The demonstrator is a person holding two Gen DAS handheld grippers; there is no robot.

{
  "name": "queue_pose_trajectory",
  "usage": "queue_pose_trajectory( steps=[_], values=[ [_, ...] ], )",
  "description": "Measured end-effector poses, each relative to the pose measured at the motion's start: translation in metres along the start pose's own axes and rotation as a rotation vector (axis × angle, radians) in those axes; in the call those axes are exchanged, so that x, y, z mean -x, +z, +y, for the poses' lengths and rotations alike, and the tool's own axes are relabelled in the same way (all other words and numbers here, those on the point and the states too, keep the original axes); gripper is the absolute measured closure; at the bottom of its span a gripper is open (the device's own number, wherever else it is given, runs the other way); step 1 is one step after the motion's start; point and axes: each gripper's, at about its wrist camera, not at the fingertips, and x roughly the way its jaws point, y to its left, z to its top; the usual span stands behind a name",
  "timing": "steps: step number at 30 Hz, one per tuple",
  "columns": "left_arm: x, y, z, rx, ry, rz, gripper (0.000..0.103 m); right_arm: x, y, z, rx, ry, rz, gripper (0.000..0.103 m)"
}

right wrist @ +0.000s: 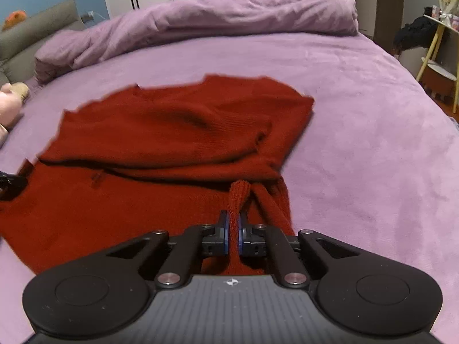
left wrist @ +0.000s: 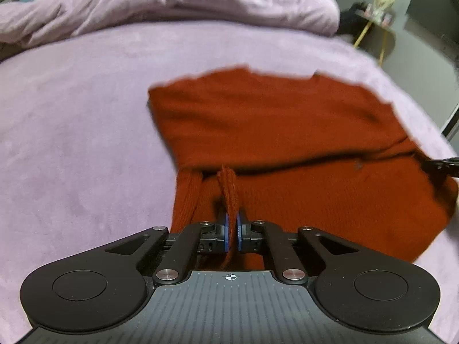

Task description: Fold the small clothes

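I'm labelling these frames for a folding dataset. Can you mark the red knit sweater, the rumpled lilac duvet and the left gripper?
Red knit sweater (right wrist: 178,132): right wrist view, folded-over upper layer.
Rumpled lilac duvet (right wrist: 243,14): right wrist view, bunched middle.
Left gripper (left wrist: 231,229): left wrist view, between fingertips.

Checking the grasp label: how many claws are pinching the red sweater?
2: left claw grips ribbed knit at the red sweater's near-left edge; right claw at its near-right edge.

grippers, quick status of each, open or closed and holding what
left gripper: closed, pinching a ribbed edge of the red knit sweater.
right gripper: closed on another ribbed fold of the same sweater.
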Motion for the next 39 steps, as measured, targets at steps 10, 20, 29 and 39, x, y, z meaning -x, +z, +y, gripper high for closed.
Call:
queue_pose_trajectory(
  steps=[10, 20, 29, 39],
  values=[
    [0.001, 0.08, 0.02, 0.058, 0.091, -0.217, 0.096, -0.021, 0.066, -0.013, -0.102, -0.086, -0.176, 0.098],
    [-0.073, 0.065, 0.03, 0.077, 0.044, 0.005, 0.076, -0.069, 0.05, -0.026, -0.116, -0.062, -0.021, 0.09],
    [-0.039, 0.084, 0.019, 0.032, 0.057, -0.128, 0.095, -0.041, 0.072, -0.006, 0.006, -0.099, -0.186, 0.099],
    [-0.088, 0.16, 0.012, 0.046, 0.33, -0.23, 0.095, -0.103, 0.137, -0.007, -0.033, -0.321, -0.254, 0.099]
  ],
)
